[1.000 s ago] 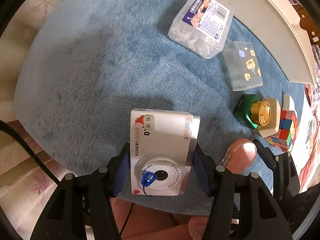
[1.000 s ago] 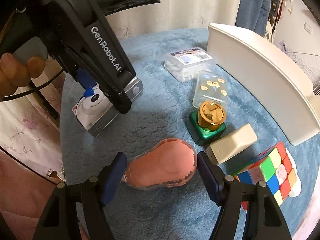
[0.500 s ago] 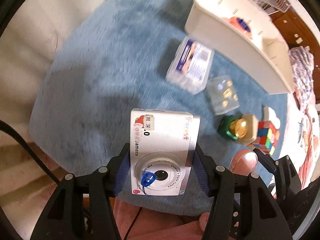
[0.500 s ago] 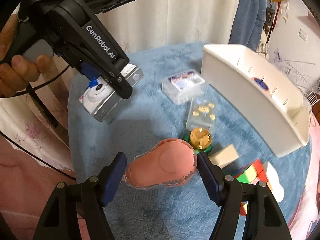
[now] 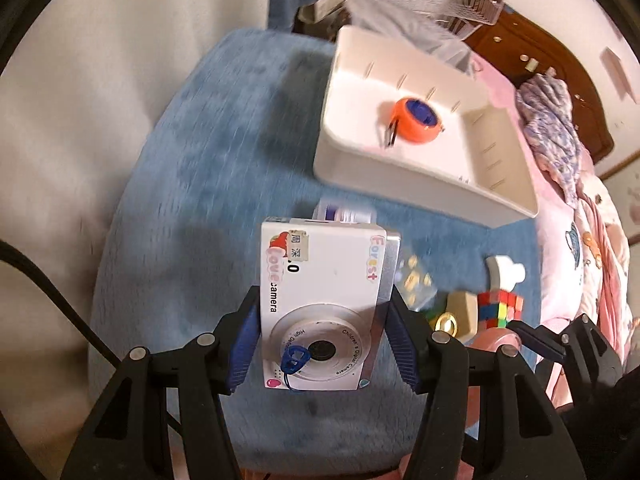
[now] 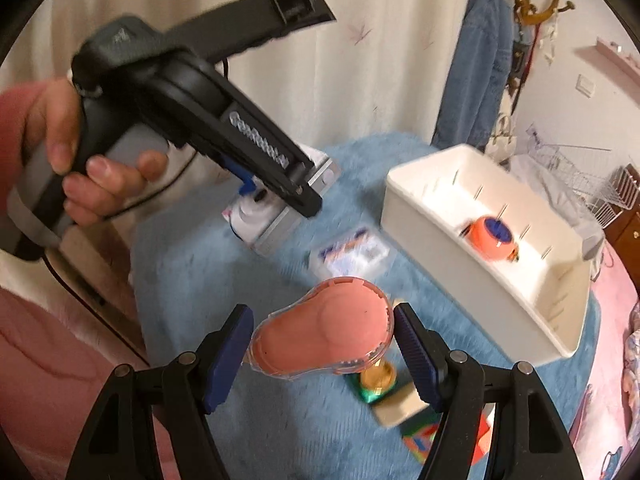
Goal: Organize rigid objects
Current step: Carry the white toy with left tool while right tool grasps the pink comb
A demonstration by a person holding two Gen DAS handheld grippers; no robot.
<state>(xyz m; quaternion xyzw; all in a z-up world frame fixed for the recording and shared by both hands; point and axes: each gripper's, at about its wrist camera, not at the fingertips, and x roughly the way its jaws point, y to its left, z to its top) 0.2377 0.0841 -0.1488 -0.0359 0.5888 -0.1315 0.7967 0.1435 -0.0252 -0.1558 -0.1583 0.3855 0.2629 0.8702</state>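
My left gripper (image 5: 322, 344) is shut on a white children's camera (image 5: 320, 296) and holds it high above the blue table. My right gripper (image 6: 322, 352) is shut on a pink tape dispenser (image 6: 324, 330), also lifted. The white bin (image 5: 472, 184) stands at the back right with an orange and blue round item (image 5: 416, 120) inside; the bin also shows in the right wrist view (image 6: 500, 280). The left gripper with the camera (image 6: 280, 216) shows in the right wrist view, up and to the left of the bin.
On the blue table (image 5: 180, 200) lie a clear box with a blue label (image 6: 352, 254), a clear box of small gold pieces (image 5: 414, 280), a green and gold item (image 6: 376, 384), a beige block (image 6: 400, 406) and a colour cube (image 5: 500, 308). Pink bedding (image 5: 592, 260) lies right.
Both grippers have risen well above the table with their objects. The views now look down into the white bin, which was seen side-on before.
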